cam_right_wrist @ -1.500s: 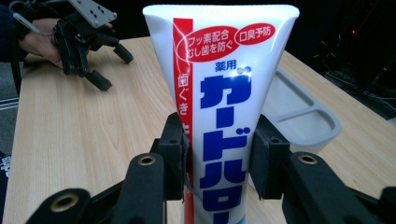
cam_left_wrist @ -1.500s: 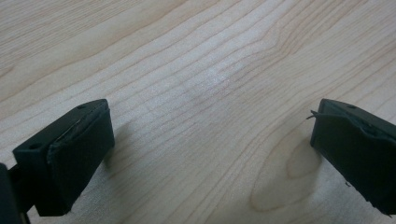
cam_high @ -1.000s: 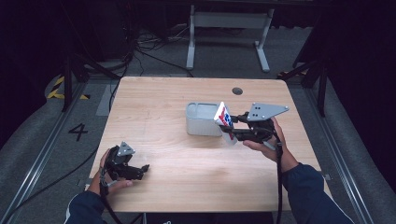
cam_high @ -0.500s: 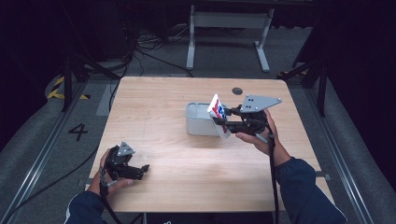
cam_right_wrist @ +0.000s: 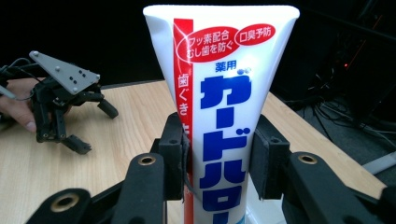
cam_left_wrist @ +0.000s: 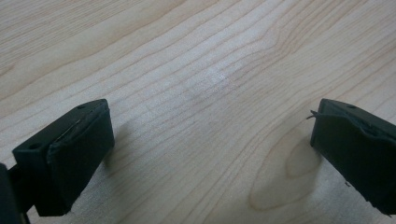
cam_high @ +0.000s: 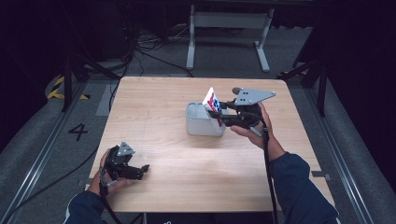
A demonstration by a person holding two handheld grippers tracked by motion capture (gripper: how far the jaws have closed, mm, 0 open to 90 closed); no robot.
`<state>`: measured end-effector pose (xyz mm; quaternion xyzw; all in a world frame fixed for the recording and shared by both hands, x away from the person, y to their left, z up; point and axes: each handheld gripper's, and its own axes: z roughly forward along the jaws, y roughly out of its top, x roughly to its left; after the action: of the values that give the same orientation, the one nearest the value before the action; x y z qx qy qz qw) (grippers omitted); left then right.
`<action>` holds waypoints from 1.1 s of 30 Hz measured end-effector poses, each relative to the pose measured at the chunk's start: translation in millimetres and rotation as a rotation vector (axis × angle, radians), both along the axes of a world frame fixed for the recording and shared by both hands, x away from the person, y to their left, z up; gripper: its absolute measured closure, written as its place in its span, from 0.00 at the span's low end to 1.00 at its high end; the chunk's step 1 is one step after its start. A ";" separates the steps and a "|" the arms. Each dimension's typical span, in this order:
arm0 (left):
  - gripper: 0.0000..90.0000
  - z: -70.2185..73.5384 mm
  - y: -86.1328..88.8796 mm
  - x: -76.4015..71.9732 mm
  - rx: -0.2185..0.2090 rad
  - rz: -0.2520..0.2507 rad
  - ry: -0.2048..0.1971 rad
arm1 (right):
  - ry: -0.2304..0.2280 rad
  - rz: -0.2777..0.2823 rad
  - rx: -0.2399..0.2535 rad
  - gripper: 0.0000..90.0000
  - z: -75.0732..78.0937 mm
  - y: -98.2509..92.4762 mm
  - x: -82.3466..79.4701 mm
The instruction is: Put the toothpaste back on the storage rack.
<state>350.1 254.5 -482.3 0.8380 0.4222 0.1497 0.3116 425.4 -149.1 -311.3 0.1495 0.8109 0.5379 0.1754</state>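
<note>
The lower end of the toothpaste tube [cam_right_wrist: 219, 107] runs out of the bottom of the right gripper view, so its cap is cut off, and in the high view the inside of the grey container [cam_high: 204, 122] is too small to make out. The tube is glossy white plastic, flat and widening to a crimped top edge, with a red stripe and bold blue lettering. The container is a matte grey box with rounded corners, standing on the pale wood-grained desk [cam_high: 154, 98] toward its far right part. The right gripper [cam_right_wrist: 217, 161] is clamped on the tube, its black pads pressing both sides, and holds it tilted just above the container's right end. The left gripper [cam_high: 125, 164] rests near the desk's near left corner, its jaws standing wide apart over bare wood with nothing between them.
</note>
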 end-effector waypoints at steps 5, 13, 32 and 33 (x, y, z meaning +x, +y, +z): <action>0.00 0.0 0.0 0.0 0.000 0.000 0.000 | -0.008 -0.011 0.009 0.70 3.9 3.3 4.1; 0.00 -0.2 -0.1 -0.1 -0.001 0.001 -0.003 | -0.005 -0.024 0.026 0.70 5.5 9.2 13.9; 0.00 0.3 0.7 1.1 0.008 -0.013 -0.006 | 0.011 -0.049 0.038 0.70 -0.4 20.9 40.2; 0.00 0.2 0.7 1.2 0.007 -0.015 -0.006 | 0.010 -0.050 0.037 0.70 0.2 21.1 41.5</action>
<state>351.3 255.2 -482.1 0.8417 0.4145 0.1516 0.3110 466.9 -128.0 -311.1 0.1755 0.7977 0.5476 0.1816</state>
